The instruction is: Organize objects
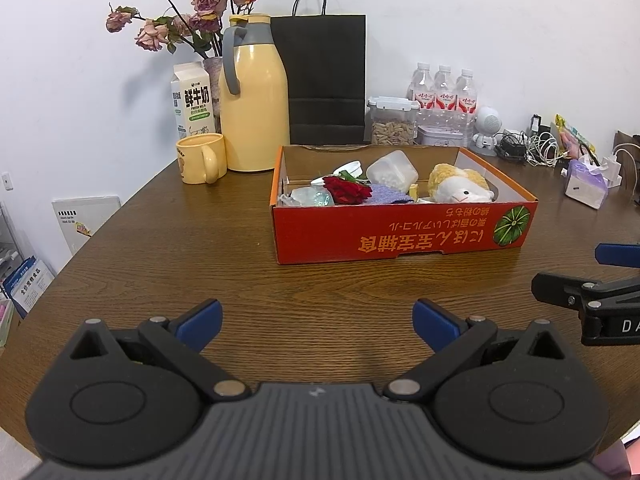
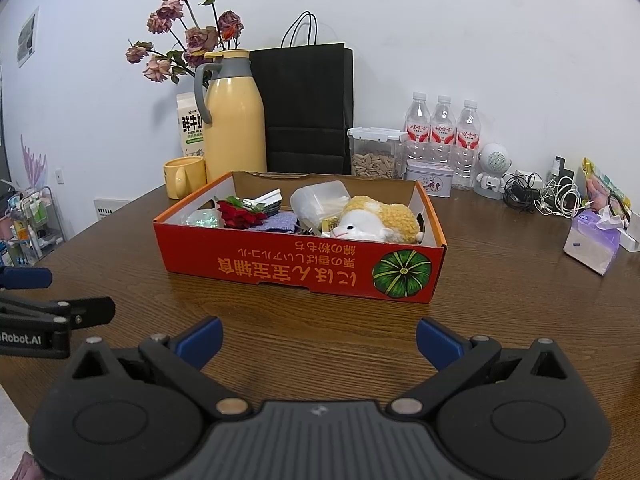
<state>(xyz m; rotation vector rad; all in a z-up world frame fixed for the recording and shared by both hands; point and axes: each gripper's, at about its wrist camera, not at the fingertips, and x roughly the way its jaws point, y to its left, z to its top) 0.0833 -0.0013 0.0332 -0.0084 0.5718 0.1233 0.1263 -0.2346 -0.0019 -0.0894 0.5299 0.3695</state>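
Orange cardboard, that's your anchor: the shallow orange cardboard box with the green pumpkin print [image 2: 300, 264] sits mid-bench on the brown wood-grain bench [image 2: 320, 344], and it's holding the loose stuff already. Inside you've got a red fabric rose [image 2: 242, 214], a purple knitted cloth [image 2: 280, 222], a clear plastic tub lying on its side [image 2: 320, 198] and a cream-and-yellow plush sheep [image 2: 376, 220] at the right end.

Both claws are empty with fingers spread wide: your left claw [image 1: 318, 322] and right claw [image 2: 319, 340] hang low over bare wood, short of the box's near wall.

Honestly this layout fits two stories: things gathered in and the job about wrapped, or a full box waiting to be sorted out. So I wouldn't commit to a grab yet. If you do go in, come over the near wall from above, not through it, and pinch soft things like the sheep by the body so nothing else gets dragged along.

View differences: the right wrist looks further into the box and shows dark fanned cards [image 2: 269, 202] behind the rose. The left wrist shows a white round lid [image 1: 351, 168] there instead, plus a crinkly clear wrapper [image 1: 310, 196] at the left end that's clearer from that side.
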